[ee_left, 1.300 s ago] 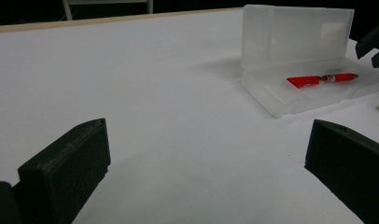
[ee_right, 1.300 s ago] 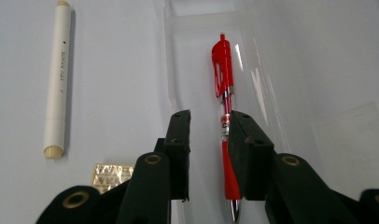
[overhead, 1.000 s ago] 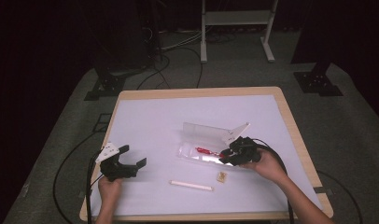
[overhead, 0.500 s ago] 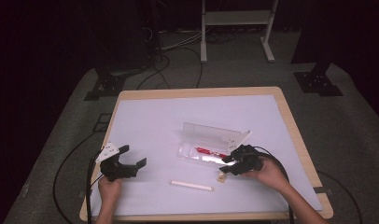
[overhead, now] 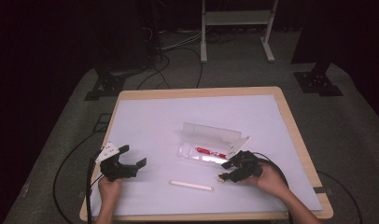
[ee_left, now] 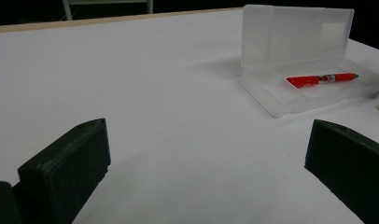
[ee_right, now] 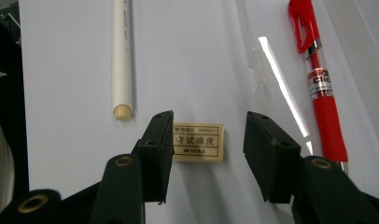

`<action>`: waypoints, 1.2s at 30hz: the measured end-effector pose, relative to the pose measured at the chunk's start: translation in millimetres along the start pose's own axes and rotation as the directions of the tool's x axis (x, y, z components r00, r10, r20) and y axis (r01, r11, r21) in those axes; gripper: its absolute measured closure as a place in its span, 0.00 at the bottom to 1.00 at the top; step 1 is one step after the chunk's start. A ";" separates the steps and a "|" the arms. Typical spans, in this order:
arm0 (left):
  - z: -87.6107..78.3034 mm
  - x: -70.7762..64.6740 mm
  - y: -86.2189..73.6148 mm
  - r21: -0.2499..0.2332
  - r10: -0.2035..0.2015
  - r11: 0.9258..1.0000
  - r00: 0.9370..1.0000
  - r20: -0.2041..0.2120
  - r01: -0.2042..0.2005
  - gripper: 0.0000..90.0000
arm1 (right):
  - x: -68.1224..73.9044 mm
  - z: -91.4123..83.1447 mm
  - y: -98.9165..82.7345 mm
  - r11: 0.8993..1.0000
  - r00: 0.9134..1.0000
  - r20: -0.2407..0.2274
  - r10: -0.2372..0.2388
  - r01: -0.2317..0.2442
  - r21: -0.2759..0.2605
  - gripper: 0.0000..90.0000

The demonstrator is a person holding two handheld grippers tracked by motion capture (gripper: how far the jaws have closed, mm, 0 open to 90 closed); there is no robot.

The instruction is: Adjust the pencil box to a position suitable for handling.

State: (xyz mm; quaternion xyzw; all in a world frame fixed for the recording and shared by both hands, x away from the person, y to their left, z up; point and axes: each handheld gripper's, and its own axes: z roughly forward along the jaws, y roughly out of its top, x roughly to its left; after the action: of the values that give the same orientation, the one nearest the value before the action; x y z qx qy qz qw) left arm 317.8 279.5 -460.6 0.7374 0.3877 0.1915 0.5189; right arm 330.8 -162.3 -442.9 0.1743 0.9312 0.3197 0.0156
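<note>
Near the front edge of the white tabletop (overhead: pixel 145 116), at about 5 o'clock from its centre, the right gripper (ee_right: pixel 208 135) points down over a small cream rectangular eraser with printed characters (ee_right: pixel 198 142). Its jaws have just been opening and now stand apart. The eraser lies flat between them, its left end touching or just beside the left pad; the right pad stands clear of it, so nothing is gripped.

A long white cylindrical pen (ee_right: pixel 122 58) lies on the table at 11 o'clock from the eraser. A red plastic click pen (ee_right: pixel 320 81) lies at 2 o'clock, inside the open translucent plastic pencil case (ee_left: pixel 295 56), whose lid stands upright.

At 7 o'clock on the table, the left gripper (ee_left: pixel 206 154) rests with jaws wide apart, holding nothing.
</note>
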 end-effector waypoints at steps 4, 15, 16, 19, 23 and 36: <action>0.0 -0.1 0.0 0.000 0.000 1.000 1.000 0.000 0.000 0.00 | 1.7 2.7 -0.9 1.000 1.000 0.001 0.001 -0.001 0.007 0.56; -0.1 0.0 0.0 -0.001 -0.001 1.000 1.000 0.001 0.001 0.00 | 3.0 9.4 -0.4 1.000 1.000 -0.001 0.003 -0.003 0.019 0.55; -0.1 0.0 0.0 -0.001 0.000 1.000 1.000 0.001 0.000 0.00 | 3.1 9.8 -0.4 1.000 1.000 -0.002 0.003 -0.003 0.020 0.55; -0.1 0.0 0.0 -0.001 0.000 1.000 1.000 0.001 0.000 0.00 | 3.4 11.7 -0.2 1.000 1.000 -0.003 -0.002 0.002 0.026 0.55; -0.1 0.1 -0.1 -0.003 -0.001 1.000 1.000 0.002 0.001 0.00 | 3.5 14.0 0.2 0.999 1.000 -0.005 -0.004 0.004 0.036 0.57; -0.2 0.1 -0.1 -0.004 -0.001 1.000 1.000 0.002 0.001 0.00 | 3.0 16.8 1.6 0.999 1.000 -0.013 -0.012 0.013 0.050 0.63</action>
State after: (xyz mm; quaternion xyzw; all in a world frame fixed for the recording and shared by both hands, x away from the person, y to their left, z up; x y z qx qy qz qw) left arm 317.7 279.7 -460.7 0.7363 0.3872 0.1912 0.5210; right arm 330.8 -150.2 -455.1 0.1667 0.9401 0.2972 0.0073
